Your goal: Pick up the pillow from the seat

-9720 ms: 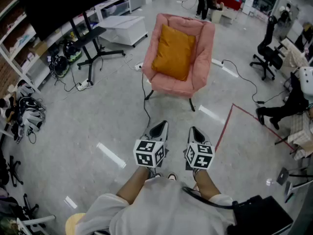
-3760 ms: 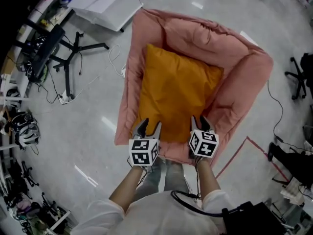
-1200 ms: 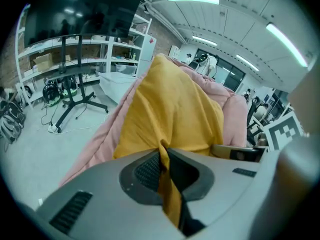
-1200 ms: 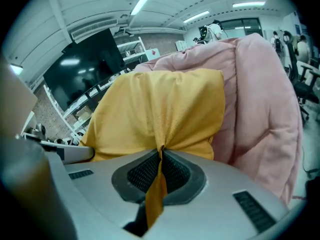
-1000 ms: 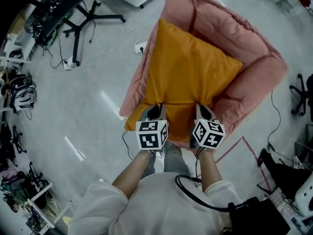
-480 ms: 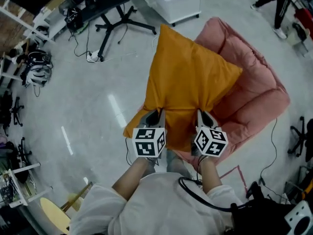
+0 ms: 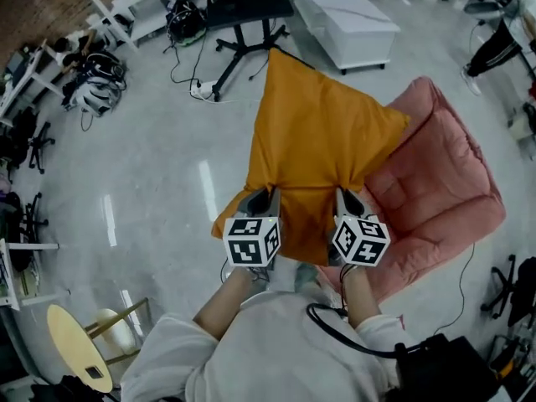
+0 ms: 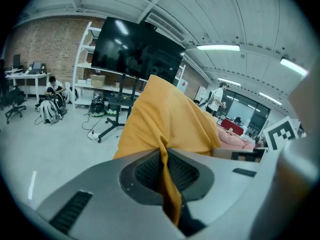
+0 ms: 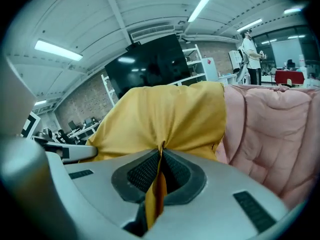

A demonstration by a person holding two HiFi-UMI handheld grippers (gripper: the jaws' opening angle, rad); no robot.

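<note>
Pillow [image 7: 318, 132], orange and plump, hangs in the air in front of the person. It is gripped along its near edge at 2 points and raised over the floor [image 7: 151, 191], to the left of the pink chair [image 7: 444, 191].

On the left, the left gripper [image 7: 266, 196] has its fingers [image 8: 142, 170] pressed together on a thin fold of the orange cloth, which runs down between the pads. The near left corner of the pillow droops just outside that grip. On the right, the right gripper [image 7: 346, 198] does the same: its fingers [image 9: 141, 171] pinch a narrow pleat of cloth close to the near right corner. Further right, the far right corner of the pillow overlaps the chair's left edge in the head view. I cannot tell whether it brushes the padding there.

The lift looks nearly complete. To finish it well, I would hold both pinches tight. Each has only a thin fold of the cover and none of the filling, so a jerk could pull the cloth free. Both grippers should rise together, level, with the same gap between them, so that neither side takes all the weight. Carrying the pillow a little more to the left would take its far corner clear of the chair.
</note>
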